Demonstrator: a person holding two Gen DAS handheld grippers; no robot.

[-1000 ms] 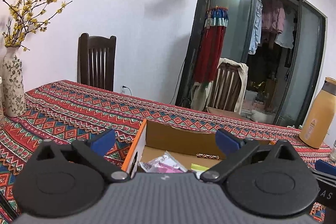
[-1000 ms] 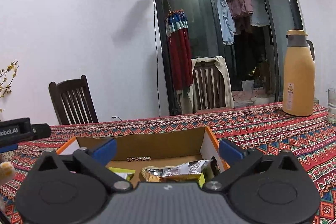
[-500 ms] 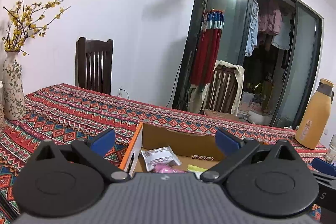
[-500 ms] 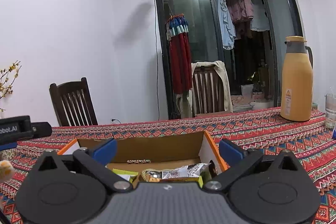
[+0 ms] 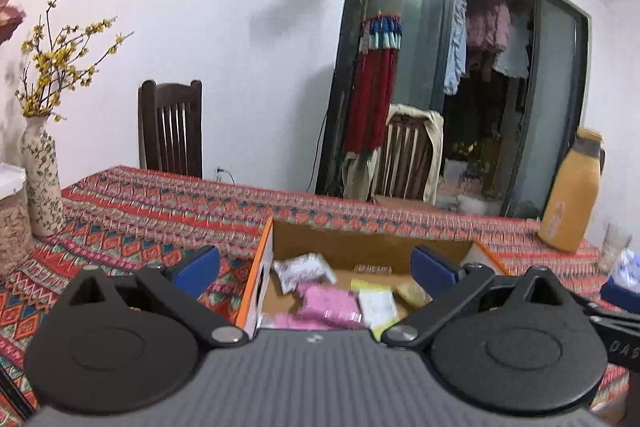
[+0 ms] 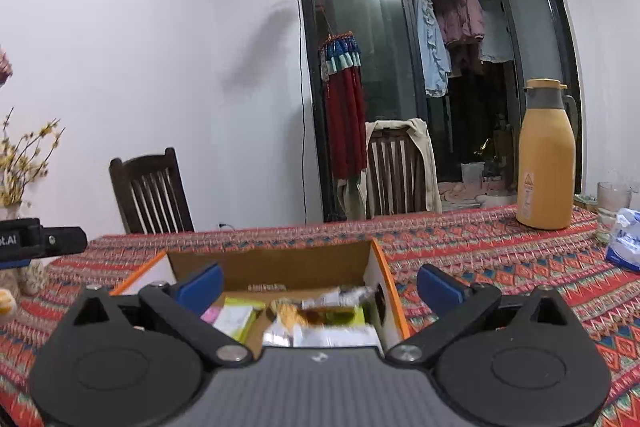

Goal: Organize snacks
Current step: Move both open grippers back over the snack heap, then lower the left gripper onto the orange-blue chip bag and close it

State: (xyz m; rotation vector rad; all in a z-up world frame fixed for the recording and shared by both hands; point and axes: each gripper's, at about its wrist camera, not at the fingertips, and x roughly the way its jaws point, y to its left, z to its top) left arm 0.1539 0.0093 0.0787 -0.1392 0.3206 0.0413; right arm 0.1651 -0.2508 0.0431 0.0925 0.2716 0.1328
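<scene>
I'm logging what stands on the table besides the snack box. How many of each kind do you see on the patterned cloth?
Vase: 1
Jar: 1
Yellow thermos jug: 1
Drinking glass: 1
Blue-and-white packet: 1
Total: 5

The box [image 5: 344, 247] stands on the table [image 5: 160, 219] with the snack packets [image 5: 328, 301] in it. From the box, the vase [image 5: 40, 183] is at 10 o'clock, the flask [image 5: 570, 207] at 2 o'clock, a chair [image 5: 172, 131] behind the table at 11 o'clock.
</scene>
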